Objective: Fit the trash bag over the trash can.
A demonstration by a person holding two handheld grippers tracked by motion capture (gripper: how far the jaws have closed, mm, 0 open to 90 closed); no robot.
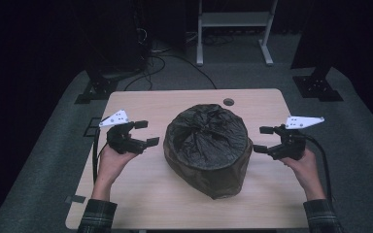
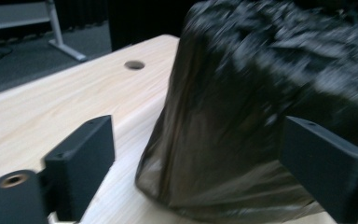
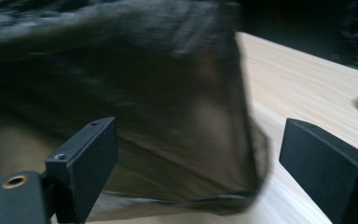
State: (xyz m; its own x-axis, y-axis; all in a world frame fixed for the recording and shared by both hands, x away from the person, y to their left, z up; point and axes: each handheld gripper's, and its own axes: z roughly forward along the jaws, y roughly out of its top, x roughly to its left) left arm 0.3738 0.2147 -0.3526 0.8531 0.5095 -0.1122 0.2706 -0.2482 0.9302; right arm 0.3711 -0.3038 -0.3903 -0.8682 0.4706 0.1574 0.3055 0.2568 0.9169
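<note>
High view: the person's two forearms, in plaid sleeves, enter from the bottom edge and spread outward, one to each side of a dark bundle. The left hand (image 1: 110, 162) is turned palm-up beneath its tool, carrying the left claw (image 1: 146, 133) with its jaws directed toward the bundle's left flank. The right hand (image 1: 302, 165) mirrors this pose, carrying the right claw (image 1: 262, 139) with its jaws directed toward the bundle's right flank. A grey three-cornered plate tops each tool.

The task object is a black plastic bag (image 1: 207, 145) drawn over a bulky, roughly drum-shaped form. It stands near the middle of the light wooden desk (image 1: 141, 194), its crumpled film gathered into folds on top and its lower hem flaring loosely onto the desk surface. In the left gripper view the bag (image 2: 242, 116) appears as a steep, semi-translucent brownish wall; in the right gripper view the bag (image 3: 168, 116) is motion-blurred, its hem lying on the wood.

Both claws stand wide open and grip nothing. Each lies just beside the bag without touching it; in both gripper views the black jaws frame the bag's side with clear space between the pads. A small round hole (image 1: 228, 102) lies in the desk behind the bag.
</note>
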